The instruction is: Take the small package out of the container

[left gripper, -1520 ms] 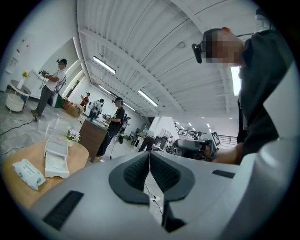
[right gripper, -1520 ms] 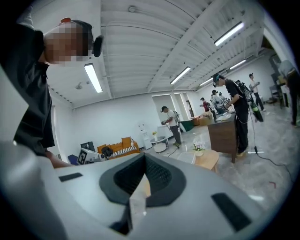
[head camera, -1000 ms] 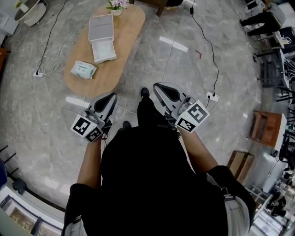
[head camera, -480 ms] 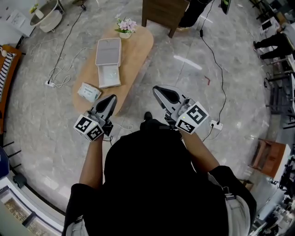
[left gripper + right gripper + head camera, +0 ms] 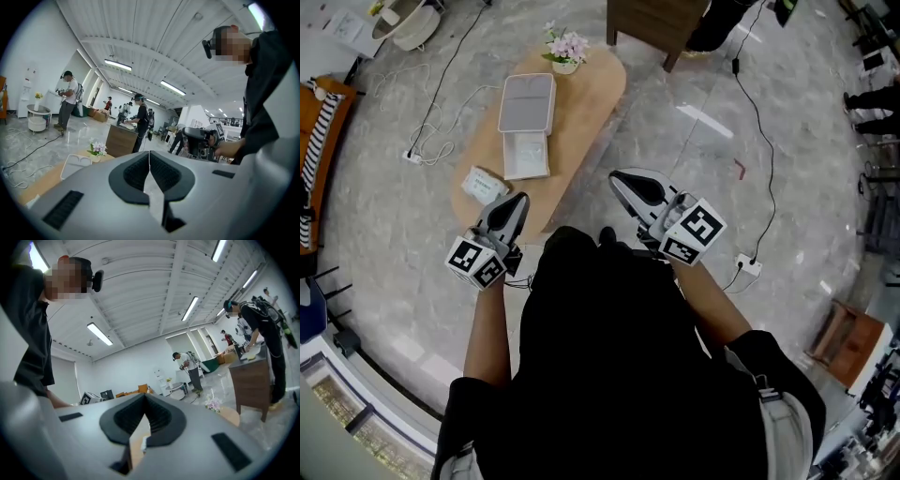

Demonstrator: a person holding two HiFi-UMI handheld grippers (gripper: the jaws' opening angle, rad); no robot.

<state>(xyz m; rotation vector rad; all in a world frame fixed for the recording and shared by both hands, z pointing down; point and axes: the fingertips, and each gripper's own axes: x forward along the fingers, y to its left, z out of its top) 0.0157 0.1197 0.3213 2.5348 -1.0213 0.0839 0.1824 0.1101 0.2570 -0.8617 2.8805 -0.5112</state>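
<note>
On the oval wooden table stands a white container with its lid folded open behind it. A small pale-green package lies on the tabletop just left of the container. My left gripper hovers shut and empty over the table's near end, close to the package. My right gripper is also shut and empty, held over the floor to the right of the table. In the left gripper view the jaws meet with nothing between them; the right gripper view shows the same.
A vase of pink flowers stands at the table's far end. A brown cabinet is beyond it. Cables and power strips lie on the marble floor at both sides. Other people work in the background.
The person has stepped toward the table, which now sits lower and nearer in the head view. Both grippers have stayed shut and are now closer to the package.
</note>
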